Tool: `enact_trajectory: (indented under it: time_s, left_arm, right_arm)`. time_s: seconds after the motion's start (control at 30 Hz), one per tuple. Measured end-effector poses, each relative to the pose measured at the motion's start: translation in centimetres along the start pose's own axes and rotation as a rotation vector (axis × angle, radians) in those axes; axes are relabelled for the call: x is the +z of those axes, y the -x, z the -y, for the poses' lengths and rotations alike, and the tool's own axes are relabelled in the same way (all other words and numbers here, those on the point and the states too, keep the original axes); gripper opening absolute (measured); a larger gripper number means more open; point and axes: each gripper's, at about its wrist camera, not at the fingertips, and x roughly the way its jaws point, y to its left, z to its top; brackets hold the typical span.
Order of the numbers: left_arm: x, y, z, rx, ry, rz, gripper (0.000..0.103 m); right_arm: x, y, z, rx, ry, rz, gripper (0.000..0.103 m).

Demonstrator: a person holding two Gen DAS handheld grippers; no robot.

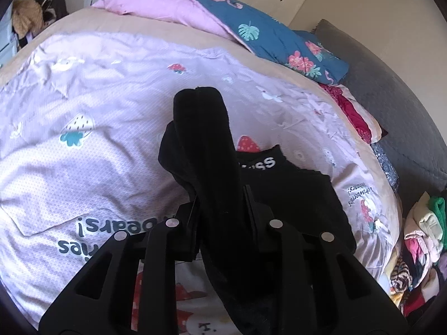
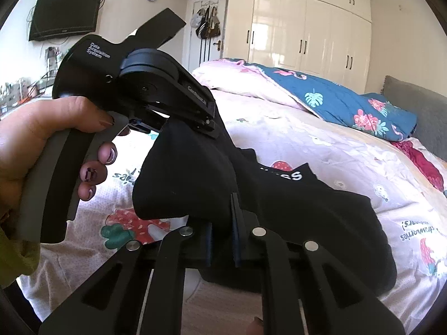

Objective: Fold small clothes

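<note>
Both hand-held grippers were clamped on one black garment (image 1: 212,150) lifted over the bed (image 1: 83,128). The left hand-held gripper (image 1: 220,195) had its jaws narrowed onto a bunched fold of the dark cloth, which stood up beyond the fingertips and hung down between the fingers. The right hand-held gripper (image 2: 223,223) was nearly closed, pinching another part of the same garment. In the right wrist view, a hand (image 2: 42,145) gripped the left tool's grey handle, its jaws biting the cloth's upper edge. The rest of the garment, with white lettering, trailed onto the strawberry-print bedcover (image 2: 335,150). A blue flowered quilt (image 2: 349,103) lay toward the bed's far edge, and a pile of clothes (image 1: 419,237) sat off its right side.
</note>
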Motion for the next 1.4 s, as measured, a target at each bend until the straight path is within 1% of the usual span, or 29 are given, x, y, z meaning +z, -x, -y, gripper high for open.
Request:
enact_trajectory:
  time_s: [0.3, 0.57, 0.77, 0.9, 1.13, 1.23, 1.4]
  left_arm:
    - [0.4, 0.4, 4.4, 0.008, -0.069, 0.009, 0.018]
    - [0.6, -0.5, 9.3, 0.012, -0.146, 0.012, 0.018]
    - [0.6, -1.7, 12.1, 0.004, -0.183, -0.003, 0.018]
    - [0.6, -2.9, 13.4, 0.003, -0.203, -0.023, 0.017]
    - [0.7, -6.5, 16.2, -0.017, -0.218, -0.079, 0.017]
    - [0.5, -8.0, 17.5, -0.02, -0.234, -0.101, 0.017]
    - [0.2, -10.8, 18.8, -0.023, -0.239, -0.152, 0.017]
  right_arm:
    - [-0.3, 2.1, 2.8, -0.02, -0.054, 0.026, 0.008]
    - [-0.9, 3.4, 6.1, -0.047, -0.116, 0.038, 0.008]
    - [-1.6, 4.1, 8.3, -0.067, -0.166, 0.041, 0.008]
    - [-2.1, 4.4, 9.3, -0.074, -0.198, 0.037, 0.008]
    - [-3.4, 4.4, 11.5, -0.094, -0.273, 0.013, 0.007]
    - [-4.0, 4.2, 12.9, -0.101, -0.318, -0.003, 0.007]
    - [-5.3, 3.7, 15.3, -0.085, -0.418, -0.048, 0.007]
